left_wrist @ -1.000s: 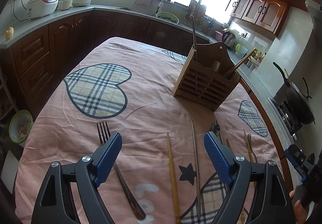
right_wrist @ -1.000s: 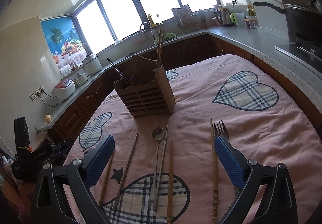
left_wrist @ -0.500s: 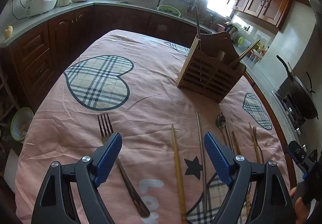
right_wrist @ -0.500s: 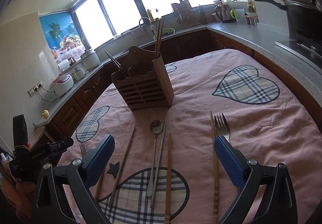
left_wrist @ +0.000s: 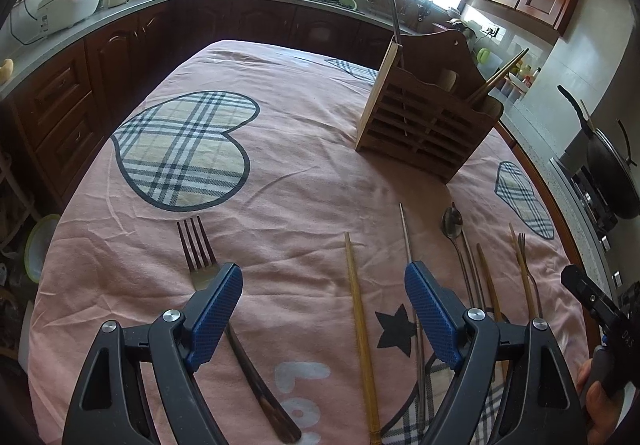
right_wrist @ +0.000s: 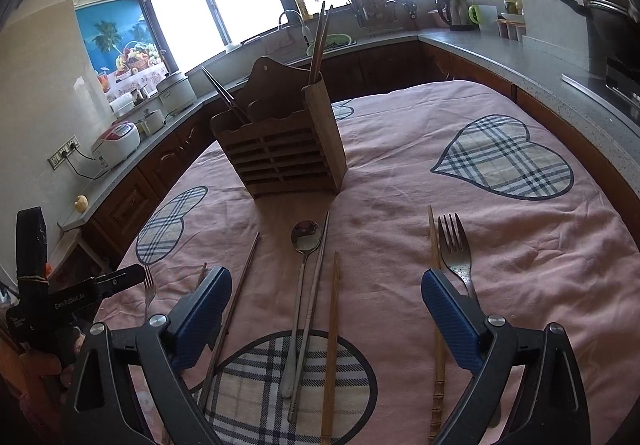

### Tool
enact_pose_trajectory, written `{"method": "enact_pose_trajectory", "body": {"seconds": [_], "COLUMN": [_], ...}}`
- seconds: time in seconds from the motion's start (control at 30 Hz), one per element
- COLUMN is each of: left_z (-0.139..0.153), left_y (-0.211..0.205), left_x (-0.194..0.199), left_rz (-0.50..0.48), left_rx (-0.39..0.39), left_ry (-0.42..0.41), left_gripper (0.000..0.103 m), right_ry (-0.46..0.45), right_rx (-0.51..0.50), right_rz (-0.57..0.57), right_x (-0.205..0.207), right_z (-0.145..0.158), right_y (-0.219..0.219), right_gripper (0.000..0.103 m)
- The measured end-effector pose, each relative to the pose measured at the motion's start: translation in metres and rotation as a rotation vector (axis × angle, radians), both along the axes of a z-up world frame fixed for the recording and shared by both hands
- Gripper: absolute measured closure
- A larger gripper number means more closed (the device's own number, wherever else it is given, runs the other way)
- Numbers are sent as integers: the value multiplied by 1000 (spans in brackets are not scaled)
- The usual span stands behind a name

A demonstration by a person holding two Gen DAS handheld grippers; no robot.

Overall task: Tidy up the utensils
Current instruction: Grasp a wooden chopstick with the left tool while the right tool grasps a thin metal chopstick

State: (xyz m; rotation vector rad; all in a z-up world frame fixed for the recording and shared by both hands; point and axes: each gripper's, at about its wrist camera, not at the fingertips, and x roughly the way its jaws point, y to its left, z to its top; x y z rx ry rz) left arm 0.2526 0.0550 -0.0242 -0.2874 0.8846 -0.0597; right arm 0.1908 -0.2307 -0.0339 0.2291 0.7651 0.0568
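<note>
Left gripper (left_wrist: 324, 297) sits wide open over the pink cloth (left_wrist: 304, 189), holding nothing, one pad over a dark-handled fork (left_wrist: 196, 245). Right gripper (right_wrist: 326, 299) is wide too, jaws closing, nothing pinched yet. Loose on the cloth I count two forks, one spoon (right_wrist: 306, 237) and five chopsticks. The wooden holder (right_wrist: 280, 157) stands beyond. Only the right view shows the second fork (right_wrist: 454, 245) clearly.

A slatted wooden utensil holder (right_wrist: 280, 161) stands on the pink heart-print tablecloth (right_wrist: 520, 245), chopsticks upright in its end compartments. Before it lie a steel spoon (right_wrist: 304, 241), loose chopsticks, and a steel fork (right_wrist: 454, 245) farthest right.
</note>
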Motion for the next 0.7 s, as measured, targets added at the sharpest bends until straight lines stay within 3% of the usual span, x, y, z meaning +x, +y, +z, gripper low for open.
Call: {"method": "enact_pose_trajectory", "body": {"seconds": [0.13, 0.27, 0.47, 0.7], "left_z": [-8, -16, -30, -47], "left_y": [-5, -12, -21, -31], "left_x": [11, 24, 41, 57], "left_rz": [-17, -38, -67, -115], "left_rx": [6, 23, 47, 65], "left_ry": [25, 50, 87, 141], "left_gripper": [21, 21, 23, 41], "right_ry": [35, 80, 135, 202], "right_rx": [-12, -31, -55, -111], "right_rz": [13, 24, 59, 111], "right_x": [13, 29, 54, 82], "right_z": [-9, -20, -35, -56], "right_y": [3, 6, 14, 26], "right_gripper": [23, 45, 59, 74]}}
